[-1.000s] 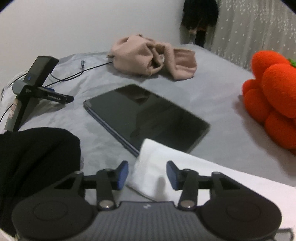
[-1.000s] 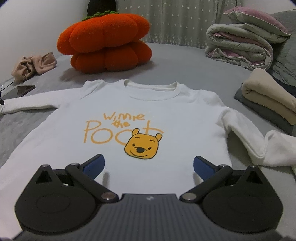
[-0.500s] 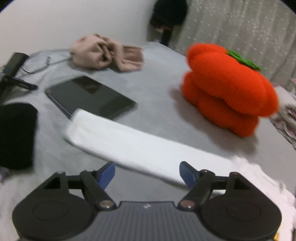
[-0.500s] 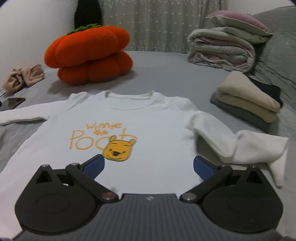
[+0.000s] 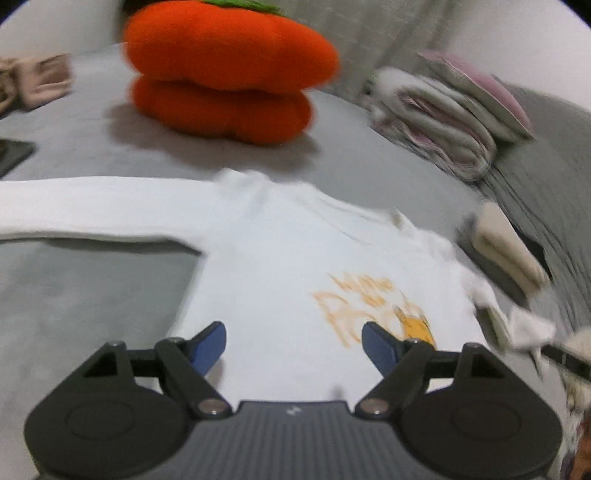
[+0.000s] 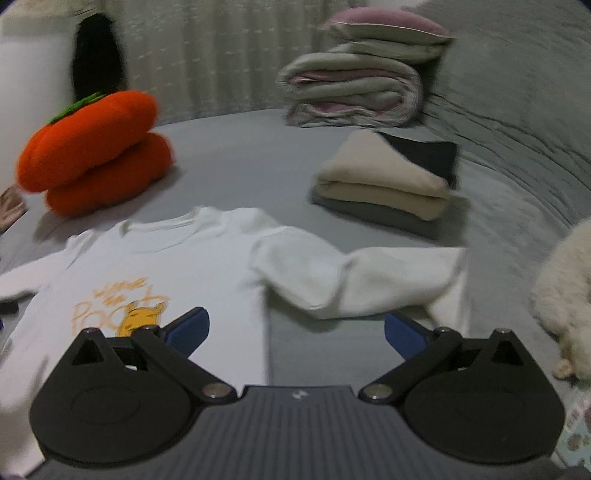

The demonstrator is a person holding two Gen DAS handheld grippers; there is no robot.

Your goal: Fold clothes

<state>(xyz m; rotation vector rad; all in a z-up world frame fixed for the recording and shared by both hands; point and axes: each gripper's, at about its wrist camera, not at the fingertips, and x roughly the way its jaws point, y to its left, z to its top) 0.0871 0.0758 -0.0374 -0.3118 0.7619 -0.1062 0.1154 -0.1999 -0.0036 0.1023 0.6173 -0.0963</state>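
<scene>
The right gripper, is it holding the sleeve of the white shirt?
No, the right gripper is open and empty, and the sleeve of the white shirt lies on the bed beyond its fingertips.

Pumpkin cushion [image 6: 92, 155]; folded stack [image 6: 384, 184] (beyond)

A plush orange pumpkin cushion with a green stalk [image 6: 94, 151] sits on the grey-sheeted bed [image 6: 236, 162], near a pale dotted curtain [image 6: 199, 55]. To its right, a rolled grey-and-pink quilt [image 6: 351, 90] carries a mauve pillow [image 6: 384, 31] on top. Nearer, a folded cream garment [image 6: 380, 182] lies on a folded grey one [image 6: 384, 218], with a black item [image 6: 424, 155] just behind. A crumpled beige cloth [image 5: 37, 79] and the corner of a dark flat slab, possibly a tablet [image 5: 13, 153], rest at the left in the left wrist view. Something pale and fluffy [image 6: 565, 288], too blurred to identify, lies at the right edge.
</scene>
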